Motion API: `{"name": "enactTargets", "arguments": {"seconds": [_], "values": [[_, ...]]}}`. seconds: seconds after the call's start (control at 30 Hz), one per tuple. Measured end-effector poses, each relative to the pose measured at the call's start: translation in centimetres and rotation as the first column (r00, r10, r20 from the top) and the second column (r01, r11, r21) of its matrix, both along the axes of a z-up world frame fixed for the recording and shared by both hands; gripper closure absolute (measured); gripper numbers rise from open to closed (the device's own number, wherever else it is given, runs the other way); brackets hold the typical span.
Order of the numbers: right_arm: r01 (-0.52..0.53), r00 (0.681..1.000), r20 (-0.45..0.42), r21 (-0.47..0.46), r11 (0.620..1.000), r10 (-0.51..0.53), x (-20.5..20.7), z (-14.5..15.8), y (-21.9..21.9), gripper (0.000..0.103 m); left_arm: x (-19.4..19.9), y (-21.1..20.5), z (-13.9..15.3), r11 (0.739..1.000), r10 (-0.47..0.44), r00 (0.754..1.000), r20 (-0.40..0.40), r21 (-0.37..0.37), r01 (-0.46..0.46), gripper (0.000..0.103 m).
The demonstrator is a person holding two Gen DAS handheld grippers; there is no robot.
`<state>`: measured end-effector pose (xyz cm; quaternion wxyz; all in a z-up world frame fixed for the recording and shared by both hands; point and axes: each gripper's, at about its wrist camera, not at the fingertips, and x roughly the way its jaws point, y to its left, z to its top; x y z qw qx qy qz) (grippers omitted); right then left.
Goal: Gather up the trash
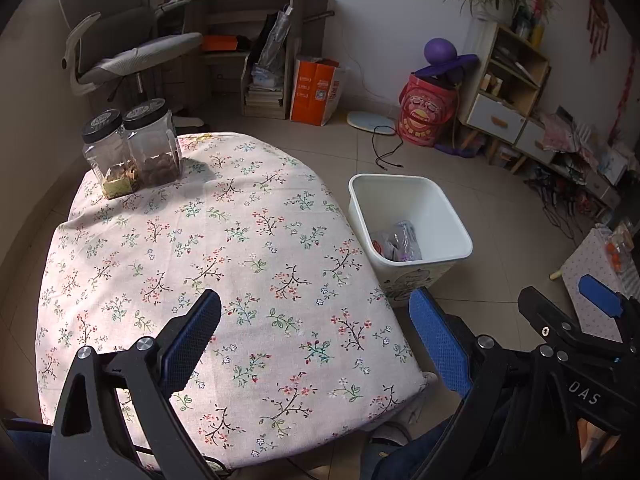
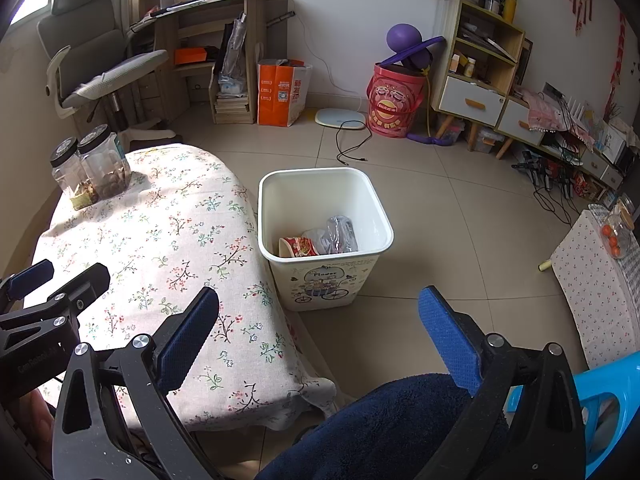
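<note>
Both my tools are released and empty: left gripper [image 1: 316, 328] over the near table [image 1: 240, 240], right gripper [image 2: 320, 320] beside it. The trash [image 2: 320, 238], a cup, a bag and a clear bottle, lies in the bin [image 2: 382, 216] just right of the table. No litter shows on the cloth. The risk I see: mistaking the far-left jars [image 1: 132, 148] for trash and knocking them over.

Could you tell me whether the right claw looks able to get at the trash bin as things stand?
Probably yes. The right claw is open and empty, and the bin stands on bare floor ahead of it, beside the table. Nothing lies between them, and the bin's top is uncovered.
</note>
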<state>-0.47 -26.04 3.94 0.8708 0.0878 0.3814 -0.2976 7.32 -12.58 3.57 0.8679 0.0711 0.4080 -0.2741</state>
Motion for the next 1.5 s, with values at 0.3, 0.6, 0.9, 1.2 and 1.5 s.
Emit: {"name": "enactTargets", "arguments": {"seconds": [0.3,0.6,0.9,1.2,1.5], "values": [[-0.001,1.0,-0.001,0.0,1.0,0.001,0.02,-0.08,0.02,0.007,0.06,0.01,-0.04,1.0,-0.004,1.0,-0.003,0.0,0.004,0.011],[-0.001,1.0,-0.001,0.0,1.0,0.001,0.05,-0.06,0.01,0.007,0.01,-0.05,-0.07,1.0,-0.005,1.0,-0.004,0.001,0.005,0.011],[-0.003,1.0,-0.002,0.001,1.0,0.003,0.02,-0.27,-0.06,0.007,0.03,-0.02,-0.25,1.0,-0.007,1.0,-0.004,0.001,0.007,0.011],[-0.005,1.0,-0.003,0.001,1.0,0.005,-0.01,-0.33,-0.05,0.007,0.06,-0.07,-0.39,1.0,-0.006,1.0,-0.003,0.004,0.006,0.011],[-0.005,1.0,-0.003,0.001,1.0,0.005,0.01,-0.31,-0.04,0.007,0.03,-0.07,-0.43,1.0,-0.006,1.0,-0.004,0.004,0.006,0.011]]}}
